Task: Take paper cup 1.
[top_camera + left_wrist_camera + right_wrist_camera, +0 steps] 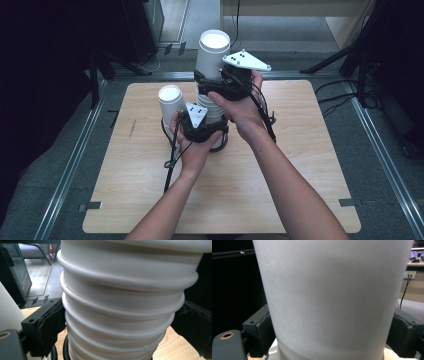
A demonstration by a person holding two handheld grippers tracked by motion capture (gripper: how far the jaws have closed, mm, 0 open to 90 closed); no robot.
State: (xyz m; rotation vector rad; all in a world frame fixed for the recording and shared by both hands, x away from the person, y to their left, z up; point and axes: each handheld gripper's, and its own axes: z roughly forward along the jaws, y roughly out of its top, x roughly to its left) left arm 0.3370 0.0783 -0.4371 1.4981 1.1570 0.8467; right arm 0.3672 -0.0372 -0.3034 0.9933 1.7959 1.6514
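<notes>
- Right tool (212,82) clamps the top cup (214,50) of the stack (212,107) at the desk's (300,190) middle.
- Left tool (200,127) grips the stack's lower rims.
- Best to lift straight up, holding the stack firmly, so one cup separates.
- A single cup (170,100) stands just beside.

A light wooden table (300,200) with rounded corners stands on grey carpet (385,165); metal rails (65,175) run along both sides; black cables (340,97) trail across the floor; dark stands (95,75) flank it; the surroundings lie in shadow.
</notes>
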